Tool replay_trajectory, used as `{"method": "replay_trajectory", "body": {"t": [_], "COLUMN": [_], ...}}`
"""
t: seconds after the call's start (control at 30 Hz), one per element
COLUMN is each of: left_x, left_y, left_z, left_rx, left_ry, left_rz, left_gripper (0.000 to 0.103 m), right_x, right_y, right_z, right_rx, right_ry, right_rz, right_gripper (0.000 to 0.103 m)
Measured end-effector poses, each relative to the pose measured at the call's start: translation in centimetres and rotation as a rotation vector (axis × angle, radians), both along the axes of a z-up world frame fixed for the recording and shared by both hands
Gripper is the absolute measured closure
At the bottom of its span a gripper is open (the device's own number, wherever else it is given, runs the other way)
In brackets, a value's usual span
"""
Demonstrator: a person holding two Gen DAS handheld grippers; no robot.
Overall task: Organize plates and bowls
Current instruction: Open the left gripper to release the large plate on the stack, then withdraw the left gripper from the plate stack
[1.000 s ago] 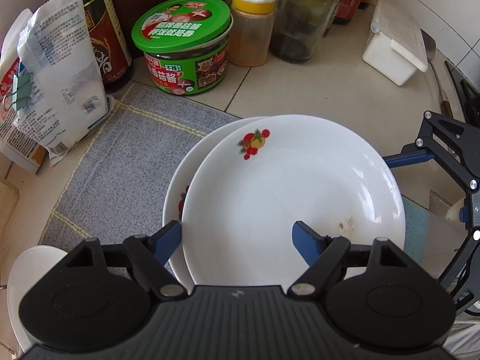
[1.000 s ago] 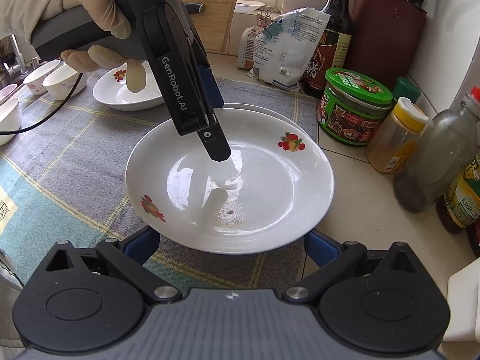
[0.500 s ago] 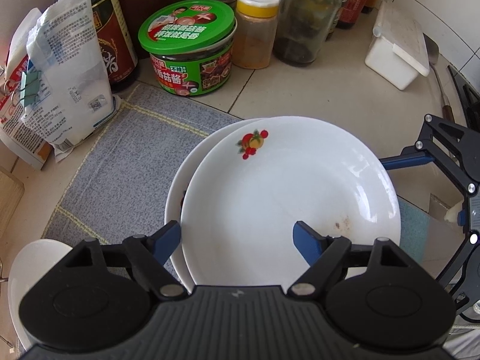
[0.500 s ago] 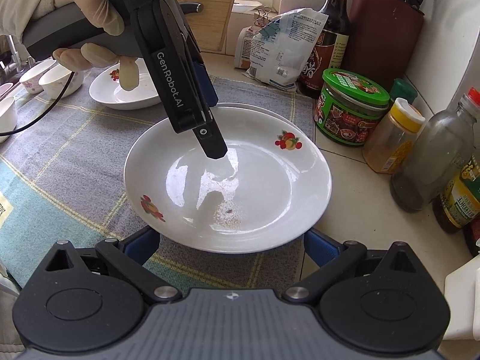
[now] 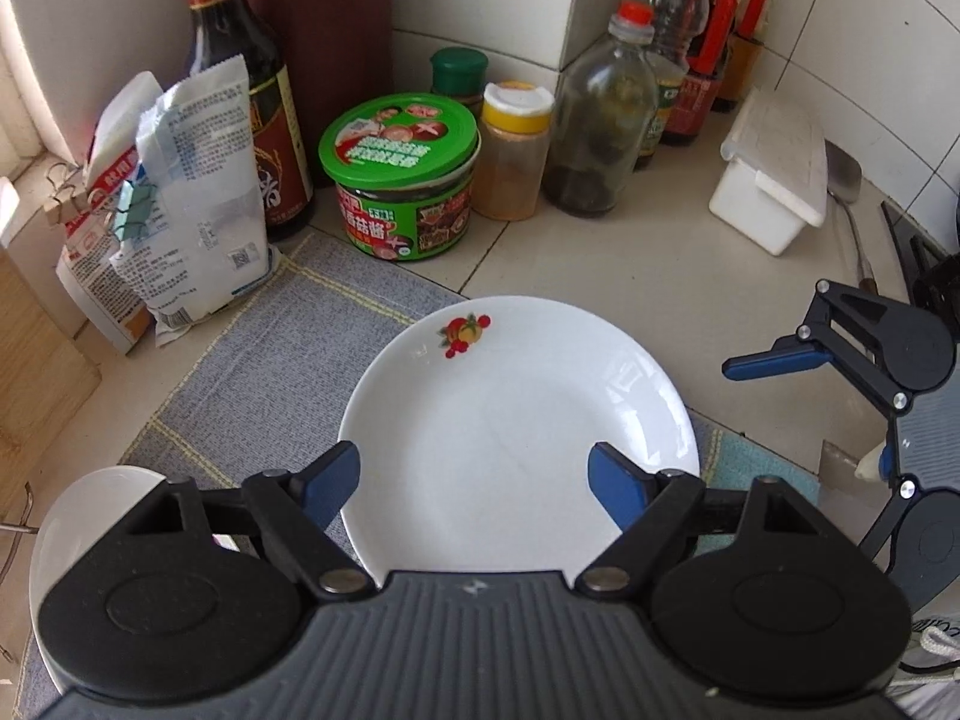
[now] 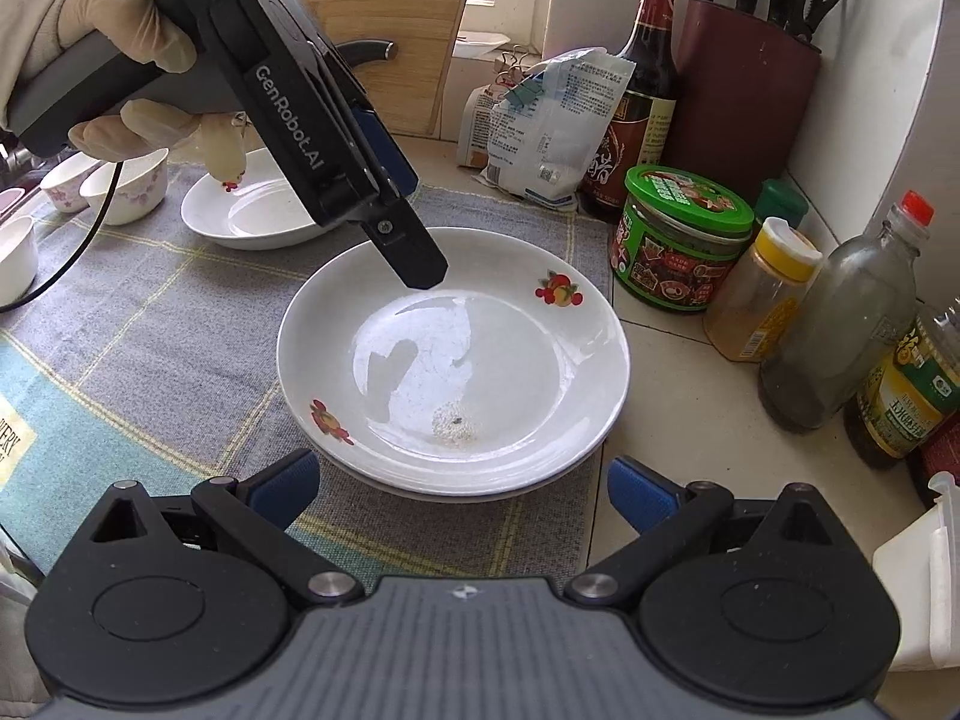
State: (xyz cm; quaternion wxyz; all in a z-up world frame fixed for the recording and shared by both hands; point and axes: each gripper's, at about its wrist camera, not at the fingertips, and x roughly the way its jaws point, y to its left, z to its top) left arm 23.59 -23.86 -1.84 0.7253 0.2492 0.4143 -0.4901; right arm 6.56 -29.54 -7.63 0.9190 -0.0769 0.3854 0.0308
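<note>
A white plate with fruit prints [image 5: 516,438] [image 6: 456,354] sits stacked on a second white plate, whose rim [image 6: 420,489] shows under it, on a grey mat [image 5: 270,372]. My left gripper [image 5: 474,480] hovers over the plate's near side. Its jaws are opening and the blue pads touch nothing. In the right wrist view a gloved hand holds the left gripper [image 6: 414,267] above the plate's far left rim. My right gripper [image 6: 465,492] stands open just short of the stack's near edge. Another white plate [image 6: 258,216] lies further left.
Small floral bowls [image 6: 126,186] stand at the mat's far left. Along the wall are a green-lidded jar [image 5: 402,180], a yellow-capped spice jar [image 5: 516,150], bottles [image 5: 600,120], paper bags [image 5: 186,198], a white box [image 5: 768,174] and a knife block [image 6: 744,60].
The top plate lay offset over the lower one; now it rests squarely on it. My left gripper has lifted up and back from the plate. The right gripper has barely moved.
</note>
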Motion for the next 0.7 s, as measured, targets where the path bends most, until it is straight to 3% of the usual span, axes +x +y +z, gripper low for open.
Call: {"method": "replay_trajectory", "body": {"t": [0.4,0.57,0.7], "left_x": [-4.9,-6.6,-7.0], "left_y": [6.4,9.0,11.3], "left_z": [1.5,0.7,-0.4], "left_rx": [-0.07,-0.094,-0.125], "left_ry": [-0.159,-0.179,-0.122], "left_rz": [0.223,0.358,0.452], "left_gripper": [0.017,0.015,0.014], "right_x": [0.1,0.9,1.8], "right_y": [1.4,2.2,3.5], "right_z": [1.1,1.0,0.7], "right_rx": [0.045,0.074,0.069], "right_ry": [-0.063,-0.075,-0.064], "right_rz": [0.058,0.109,0.146], "right_gripper": [0.0,0.0,0.0]}}
